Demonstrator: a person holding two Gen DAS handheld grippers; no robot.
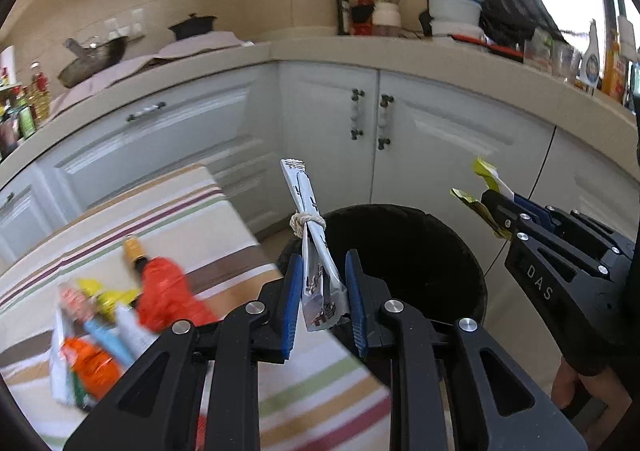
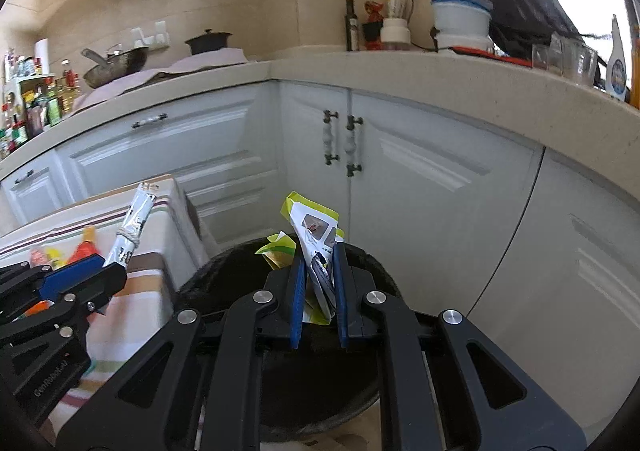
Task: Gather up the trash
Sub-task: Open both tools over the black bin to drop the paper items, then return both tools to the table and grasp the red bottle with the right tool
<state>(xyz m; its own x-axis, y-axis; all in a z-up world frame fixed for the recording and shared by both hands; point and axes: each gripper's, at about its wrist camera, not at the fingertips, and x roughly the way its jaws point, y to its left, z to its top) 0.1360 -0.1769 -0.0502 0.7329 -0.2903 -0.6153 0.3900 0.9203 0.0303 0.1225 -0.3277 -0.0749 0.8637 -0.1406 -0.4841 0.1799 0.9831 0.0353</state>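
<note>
The left wrist view showed the left tool (image 1: pixel 324 299) pinching the lower end of a long silver packet (image 1: pixel 310 235) tied round the middle with string. The packet's long axis ran up and slightly left, away from the tool, its free end pointing toward the far cabinet doors (image 1: pixel 332 119). It hung at the near left rim of the black bin (image 1: pixel 452 251). Only this view showed the striped cloth (image 1: pixel 192 219) on the left in full, with a blurred heap of wrappers (image 1: pixel 120 315) lying on it, red, orange and yellow among them.

The right wrist view showed the right tool (image 2: pixel 318 291) pressed onto a crumpled white and green packet (image 2: pixel 316 239), held over the bin (image 2: pixel 224 267). That packet stood nearly upright, leaning a little left, its wider end uppermost. From the left wrist view the same packet (image 1: pixel 486 195) appeared only as green scraps sticking out of the right tool (image 1: pixel 494 211) toward the left. The right wrist view also caught the left tool (image 2: pixel 100 275) from the side at the left edge, the silver packet (image 2: pixel 134 225) slanting up and right above the cloth (image 2: pixel 148 291).
</note>
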